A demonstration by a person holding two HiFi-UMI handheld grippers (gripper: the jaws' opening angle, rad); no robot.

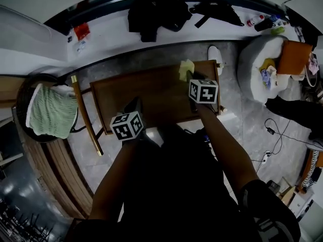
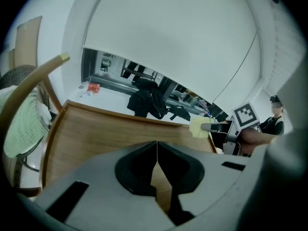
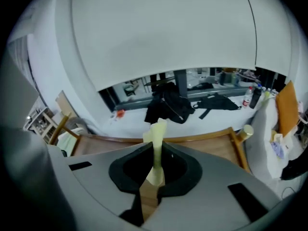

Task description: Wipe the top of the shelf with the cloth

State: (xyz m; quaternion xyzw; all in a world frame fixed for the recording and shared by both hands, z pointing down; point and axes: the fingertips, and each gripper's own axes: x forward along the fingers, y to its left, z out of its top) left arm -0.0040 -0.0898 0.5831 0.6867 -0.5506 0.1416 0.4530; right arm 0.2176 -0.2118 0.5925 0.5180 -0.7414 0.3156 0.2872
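Brown wooden shelf top under both grippers. Right gripper clamped on pale yellow cloth near far-right corner, seemingly lifted. Left gripper closed, empty. Advice: press cloth flat, sweep overlapping strokes.

No legible word, number or brand is seen. Only black-and-white square patterns are carried by the cube of the left tool and the cube of the right tool.
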